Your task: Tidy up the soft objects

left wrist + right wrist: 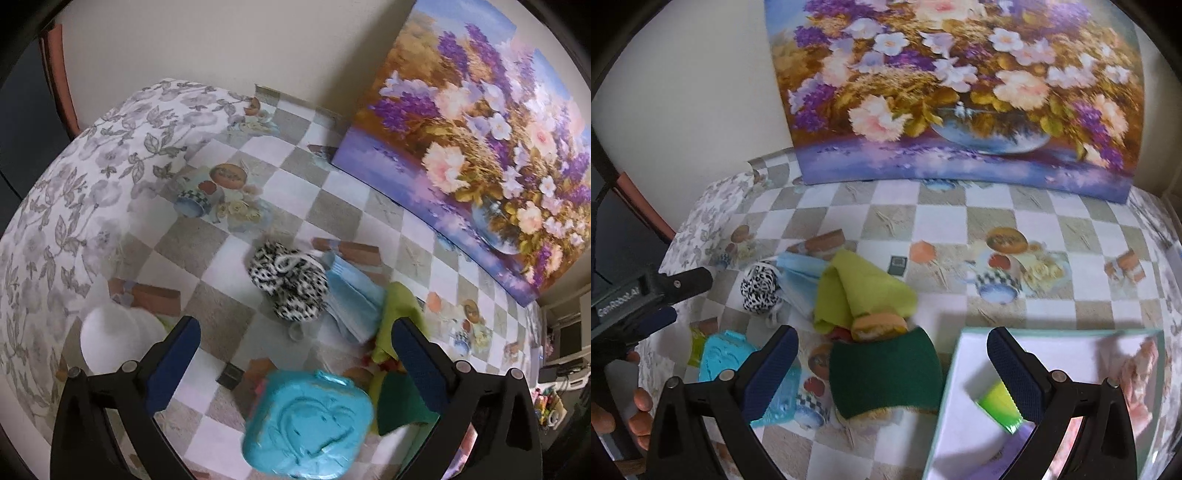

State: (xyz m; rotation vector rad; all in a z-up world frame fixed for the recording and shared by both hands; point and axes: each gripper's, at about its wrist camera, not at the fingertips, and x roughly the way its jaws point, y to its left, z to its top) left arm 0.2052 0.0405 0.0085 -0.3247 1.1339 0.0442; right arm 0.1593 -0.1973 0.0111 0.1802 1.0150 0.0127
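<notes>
My left tongs (295, 343) are spread as wide as they go, nothing between the pads, hanging over the turquoise moulded plastic case (308, 424) on the checked tablecloth (332, 192). My right tongs (892, 354) stand apart too, empty, above the dark green felt square (886, 376). At my right sits the white open box with a pale green rim (1052, 334); inside it lies a lime-green block (999, 404), touching something purple I can't make out. The soft heap lies left of the box: lime-green folded cloth (860, 288), its long axis running back-left to front-right; pale blue folded cloth (801, 269) beside it, and a black-and-white spotted plush bundle (759, 286) at the far left. A tan plush piece (881, 325) pokes out between green cloth and felt.
</notes>
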